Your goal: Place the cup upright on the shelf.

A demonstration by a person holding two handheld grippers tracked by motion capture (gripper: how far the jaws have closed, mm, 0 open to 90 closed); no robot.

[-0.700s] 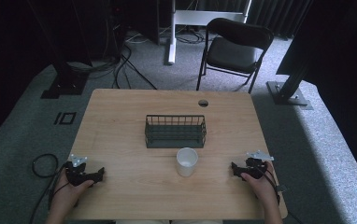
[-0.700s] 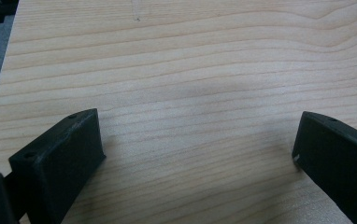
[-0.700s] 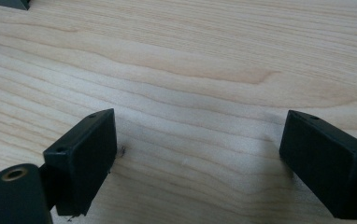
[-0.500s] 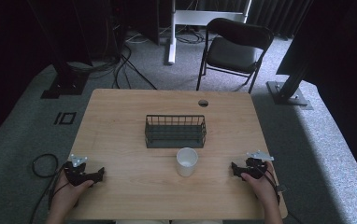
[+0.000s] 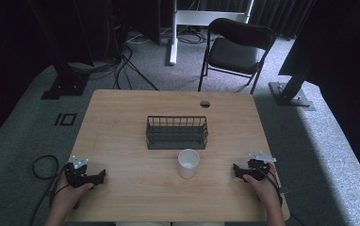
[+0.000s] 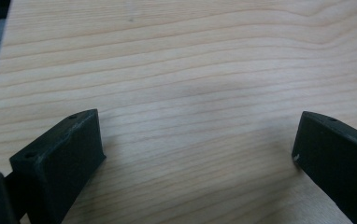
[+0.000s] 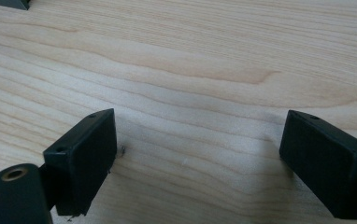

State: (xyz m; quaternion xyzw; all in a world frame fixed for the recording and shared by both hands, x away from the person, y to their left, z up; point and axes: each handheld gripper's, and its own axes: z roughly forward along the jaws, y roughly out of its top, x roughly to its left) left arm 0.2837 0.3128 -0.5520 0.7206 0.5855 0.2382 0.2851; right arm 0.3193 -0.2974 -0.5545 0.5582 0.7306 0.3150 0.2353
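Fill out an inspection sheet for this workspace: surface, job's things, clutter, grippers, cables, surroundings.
Surface: wooden table, bare light wood with a round hole near the far edge.
Job's things: white cup upright, just in front of the black wire basket; basket looks empty.
Clutter: nothing seen.
Grippers: left gripper on the table's near left, jaws wide apart over bare wood; right gripper on the near right, jaws likewise open, nothing between them.
Cables: a black cable loops on the floor beside the left gripper; more cables lie beyond the table.
Surroundings: grey carpet, a black folding chair behind the table, dark stands.
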